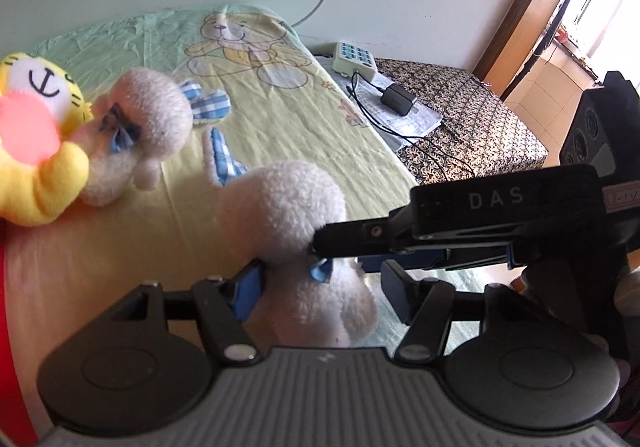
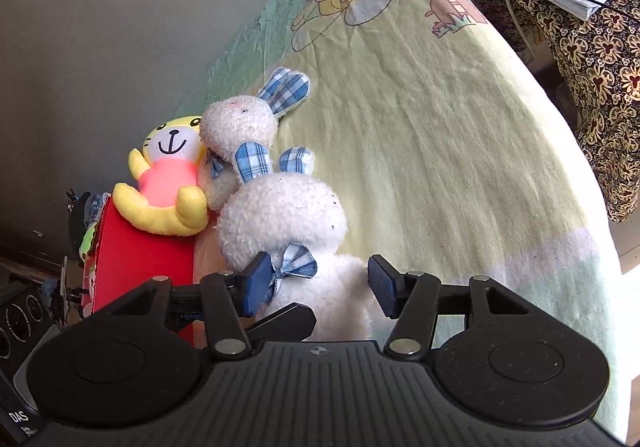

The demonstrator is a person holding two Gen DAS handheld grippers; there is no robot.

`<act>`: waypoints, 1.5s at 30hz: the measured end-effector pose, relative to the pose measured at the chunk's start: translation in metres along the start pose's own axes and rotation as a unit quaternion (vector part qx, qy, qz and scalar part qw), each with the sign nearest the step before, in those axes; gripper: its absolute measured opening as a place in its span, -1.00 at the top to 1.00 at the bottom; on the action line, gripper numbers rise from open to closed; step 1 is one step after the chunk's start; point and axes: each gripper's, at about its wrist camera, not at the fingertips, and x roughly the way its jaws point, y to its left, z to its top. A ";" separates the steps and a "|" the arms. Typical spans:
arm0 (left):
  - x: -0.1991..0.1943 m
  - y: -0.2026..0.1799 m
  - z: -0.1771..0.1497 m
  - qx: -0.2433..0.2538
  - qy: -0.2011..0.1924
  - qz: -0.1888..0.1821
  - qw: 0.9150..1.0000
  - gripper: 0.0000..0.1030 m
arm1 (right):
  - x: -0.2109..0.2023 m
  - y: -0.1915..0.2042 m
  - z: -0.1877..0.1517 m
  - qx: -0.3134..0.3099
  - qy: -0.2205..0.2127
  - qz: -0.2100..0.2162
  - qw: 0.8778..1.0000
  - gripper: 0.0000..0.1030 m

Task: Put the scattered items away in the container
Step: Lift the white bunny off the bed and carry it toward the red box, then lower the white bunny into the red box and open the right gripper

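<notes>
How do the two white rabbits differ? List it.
The near rabbit sits between both open grippers' fingers; the far rabbit lies untouched against the yellow tiger. The near rabbit's ears point away from the cameras; the far rabbit's spread sideways. Both are white with blue checked ears and bows.

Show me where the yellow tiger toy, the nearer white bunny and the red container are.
yellow tiger toy (image 2: 170, 151): right wrist view, on its white face.
nearer white bunny (image 2: 282, 219): right wrist view, on its head.
red container (image 2: 140, 259): right wrist view, on its red side wall.
</notes>
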 end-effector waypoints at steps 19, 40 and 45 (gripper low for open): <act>0.002 0.041 -0.004 -0.089 0.028 -0.012 0.996 -0.30 | 0.022 0.022 0.001 -0.003 0.005 0.038 0.999 0.01; -0.193 0.088 0.003 0.026 -0.131 -0.029 0.991 -0.29 | -0.024 0.207 -0.067 -0.137 -0.117 0.060 0.982 0.04; -0.223 0.138 -0.006 0.002 -0.149 -0.011 0.989 -0.29 | 0.009 0.253 -0.075 -0.166 -0.117 0.077 0.976 0.04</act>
